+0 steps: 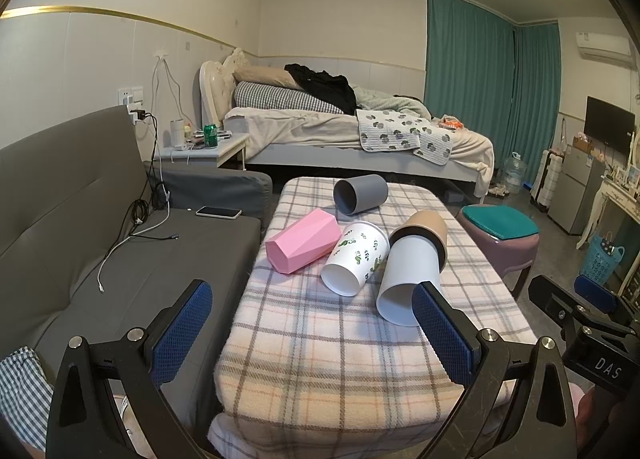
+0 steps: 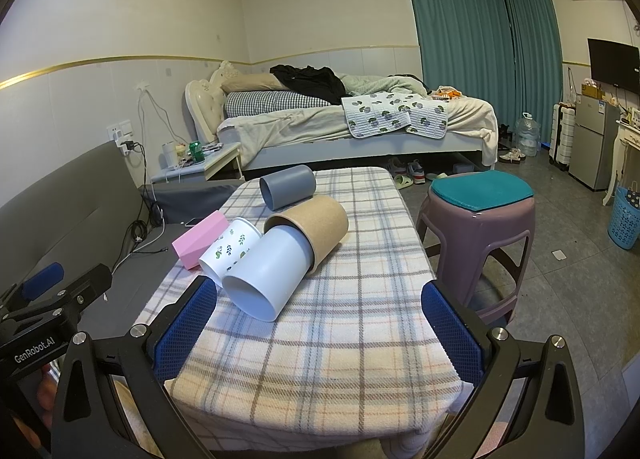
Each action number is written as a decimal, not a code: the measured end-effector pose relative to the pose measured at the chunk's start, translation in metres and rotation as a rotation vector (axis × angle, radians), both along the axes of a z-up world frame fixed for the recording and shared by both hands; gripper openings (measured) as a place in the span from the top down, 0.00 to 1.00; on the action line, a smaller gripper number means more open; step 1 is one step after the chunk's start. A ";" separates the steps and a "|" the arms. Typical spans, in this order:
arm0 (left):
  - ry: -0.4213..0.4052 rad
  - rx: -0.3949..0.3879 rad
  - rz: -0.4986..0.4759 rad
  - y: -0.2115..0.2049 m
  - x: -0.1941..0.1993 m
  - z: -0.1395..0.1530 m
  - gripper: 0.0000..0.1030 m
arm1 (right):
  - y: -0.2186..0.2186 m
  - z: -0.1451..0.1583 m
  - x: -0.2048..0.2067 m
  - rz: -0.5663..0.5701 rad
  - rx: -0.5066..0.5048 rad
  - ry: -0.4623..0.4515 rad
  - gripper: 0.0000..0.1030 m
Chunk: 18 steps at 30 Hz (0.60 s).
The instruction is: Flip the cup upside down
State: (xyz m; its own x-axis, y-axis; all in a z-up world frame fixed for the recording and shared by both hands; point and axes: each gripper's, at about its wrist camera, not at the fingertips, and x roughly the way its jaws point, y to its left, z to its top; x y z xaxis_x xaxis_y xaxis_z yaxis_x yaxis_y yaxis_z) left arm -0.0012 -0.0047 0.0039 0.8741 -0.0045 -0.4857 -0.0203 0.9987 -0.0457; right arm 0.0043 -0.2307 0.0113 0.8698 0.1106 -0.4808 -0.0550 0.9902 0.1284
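Observation:
Several cups lie on their sides on a plaid-covered table [image 1: 320,359] [image 2: 340,339]. A plain white cup [image 1: 404,279] [image 2: 266,279] has its base tucked into a tan cup [image 1: 424,229] [image 2: 320,225]. Left of it lie a white leaf-print cup [image 1: 356,255] [image 2: 230,245] and a pink faceted cup [image 1: 302,245] [image 2: 200,239]. A grey cup [image 1: 360,195] [image 2: 286,185] lies farther back. My left gripper [image 1: 314,333] is open and empty, its right pad near the white cup's mouth. My right gripper [image 2: 318,333] is open and empty, just in front of the white cup.
A grey sofa [image 1: 80,219] with a phone [image 1: 218,212] and cables is left of the table. A purple stool [image 1: 500,235] [image 2: 480,219] with a teal cushion stands on the right. A bed [image 1: 340,131] is behind.

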 end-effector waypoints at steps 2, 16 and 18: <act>-0.001 0.000 0.001 0.000 0.000 0.000 0.00 | 0.000 0.000 0.000 0.000 -0.001 0.000 0.00; -0.004 0.012 -0.040 -0.011 0.004 0.013 0.00 | -0.003 0.002 0.003 0.008 0.004 0.017 0.00; -0.005 0.021 -0.051 -0.012 0.009 0.014 0.00 | 0.000 0.000 0.003 0.014 0.012 0.023 0.00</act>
State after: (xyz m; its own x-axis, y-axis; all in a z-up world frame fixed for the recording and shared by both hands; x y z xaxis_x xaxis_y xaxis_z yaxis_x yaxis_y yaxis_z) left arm 0.0080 -0.0171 0.0181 0.8752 -0.0387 -0.4822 0.0308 0.9992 -0.0243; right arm 0.0071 -0.2304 0.0109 0.8568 0.1290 -0.4992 -0.0661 0.9877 0.1417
